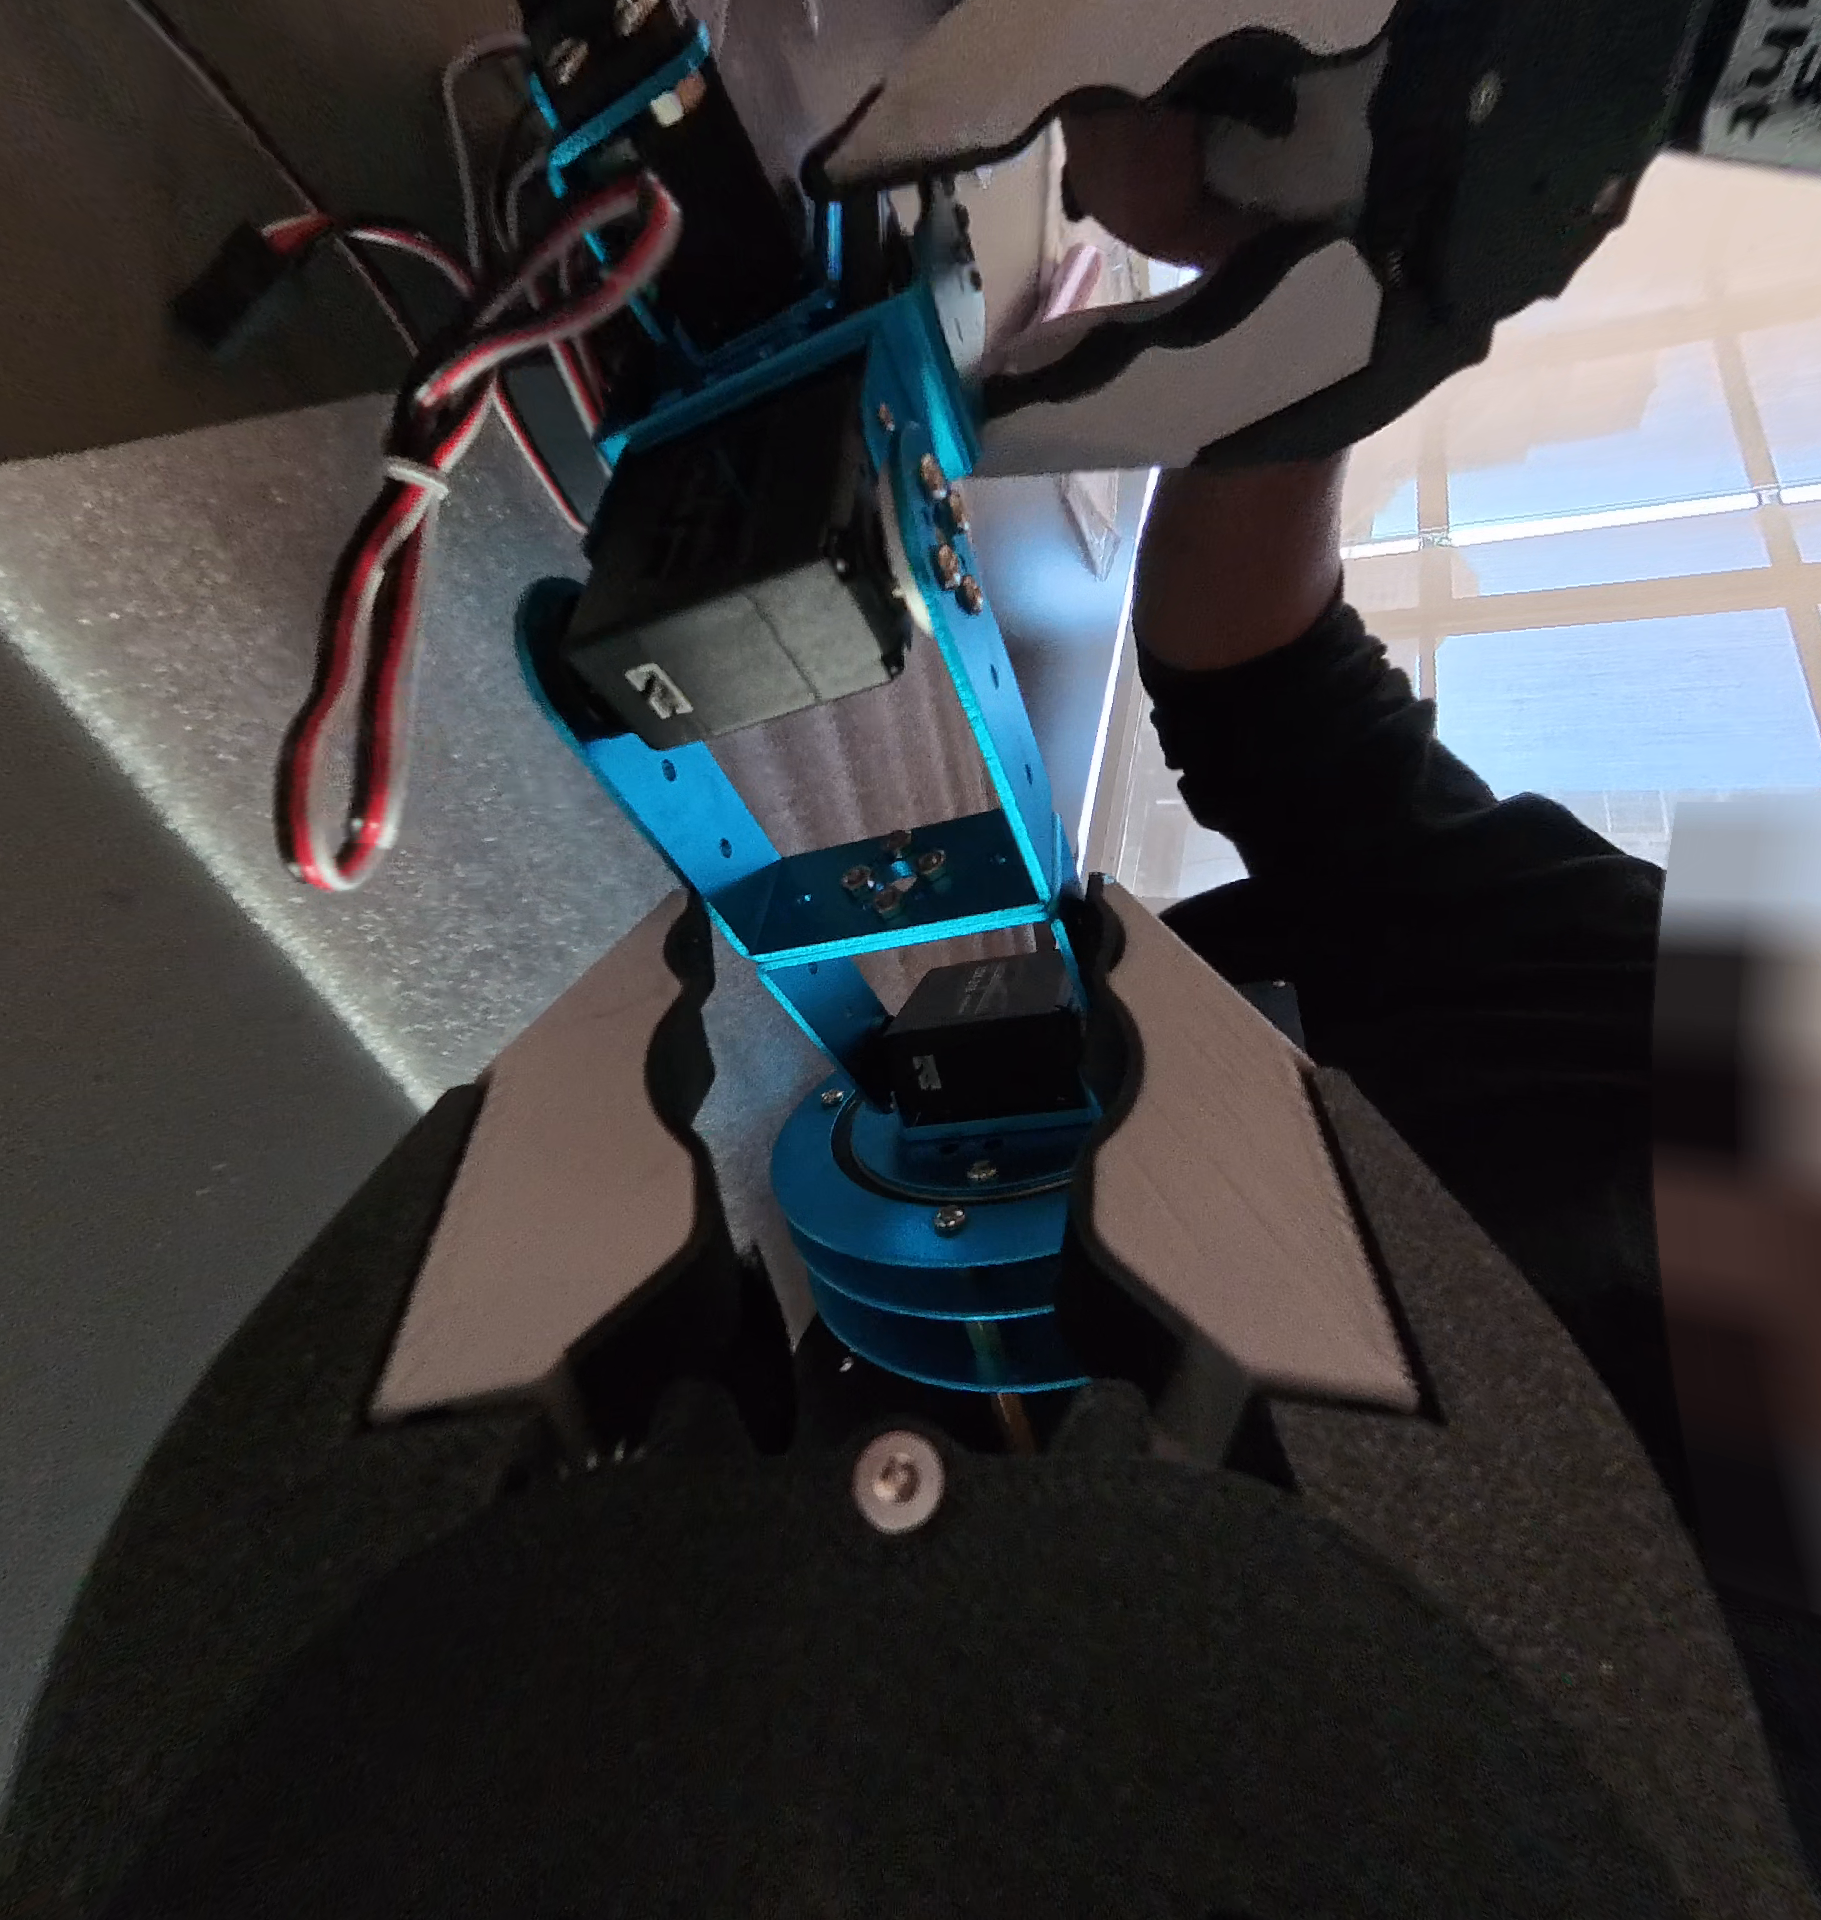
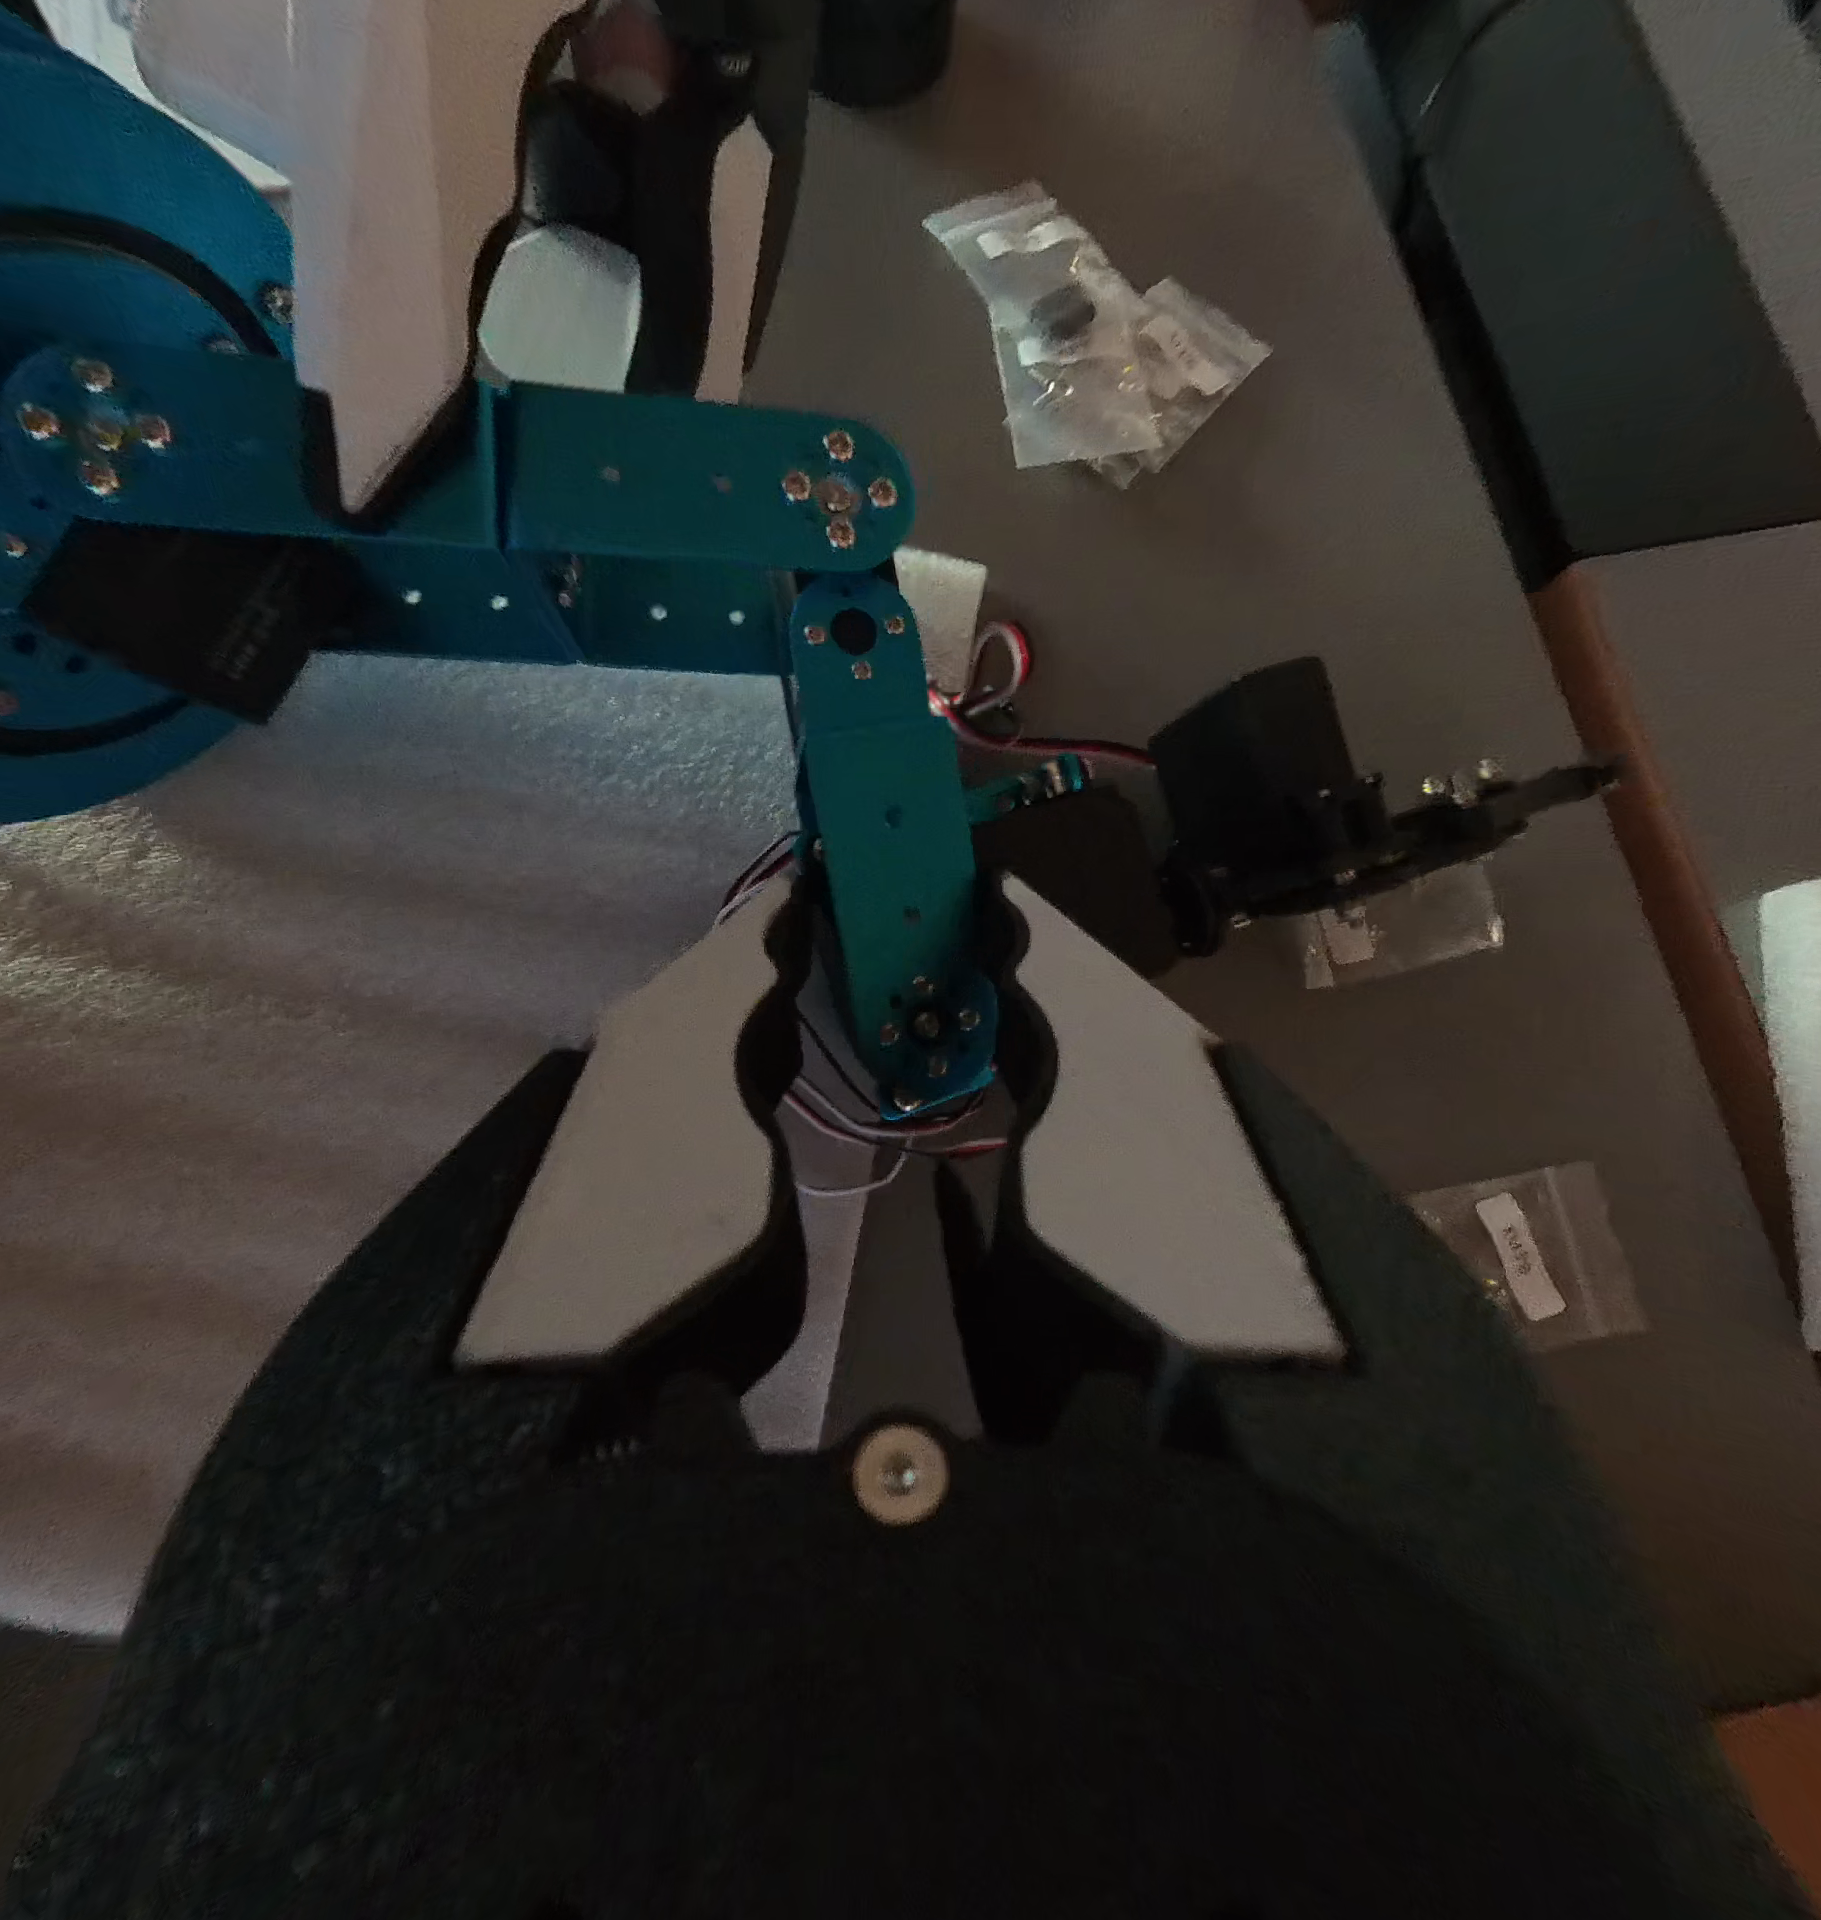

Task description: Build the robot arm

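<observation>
Left wrist view looks along the left gripper (image 1: pixel 890 977), whose 2 fingers (image 1: pixel 563 1153) are clamped on the lower part of a blue metal toy robot arm (image 1: pixel 781 665), just above its round blue base (image 1: pixel 916 1247). A black motor block (image 1: pixel 989 1060) sits between the fingers, and a second motor block (image 1: pixel 740 613) is mounted higher up the arm. Red, white and black wires (image 1: pixel 386 665) loop off the arm's left side. Behind it lies a white foam sheet (image 1: pixel 210 623). Farther up, the right gripper (image 1: pixel 916 291) holds the arm's upper bracket, with a person's dark sleeve (image 1: pixel 1332 790) below it.

Right wrist view shows the right gripper (image 2: pixel 901 925) with its fingers (image 2: pixel 636 1174) closed on a blue link of the same arm (image 2: pixel 890 862), wires bunched between them. The arm runs left to the round base (image 2: pixel 85 582) over the foam sheet (image 2: pixel 314 987). On the grey surface (image 2: pixel 1353 582) lie small clear plastic bags of parts (image 2: pixel 1093 332), another bag (image 2: pixel 1529 1257) near the right edge, and a black claw piece (image 2: pixel 1301 810) just right of the held link.
</observation>
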